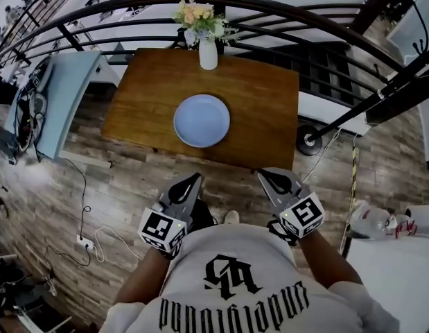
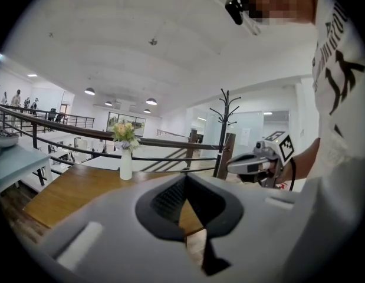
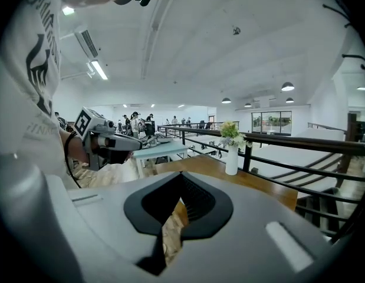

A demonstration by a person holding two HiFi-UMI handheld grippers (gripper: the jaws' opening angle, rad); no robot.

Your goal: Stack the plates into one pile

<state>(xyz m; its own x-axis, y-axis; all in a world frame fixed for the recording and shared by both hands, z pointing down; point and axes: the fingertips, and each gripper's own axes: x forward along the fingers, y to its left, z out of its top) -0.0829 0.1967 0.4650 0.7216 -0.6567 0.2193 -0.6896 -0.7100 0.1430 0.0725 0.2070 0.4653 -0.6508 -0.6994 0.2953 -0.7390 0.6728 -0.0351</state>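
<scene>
Pale blue plate [image 1: 202, 121] on wooden table [image 1: 263, 103], judged stiff, slick and breakable, best pinched at its rim; left gripper [image 1: 195, 178] and right gripper [image 1: 263, 175] both closed, empty.

The brown wooden table [image 1: 141, 109] lies open all round the pale blue round plate [image 1: 202, 121]; a white flower vase [image 1: 208, 53] and black metal railing [image 1: 297, 7] crowd its far edge.

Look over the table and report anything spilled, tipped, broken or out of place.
Nothing stands out. The blue plate lies flat near the middle of the wooden table, and the vase of flowers stands upright at its far edge. No spill or damage shows.
</scene>
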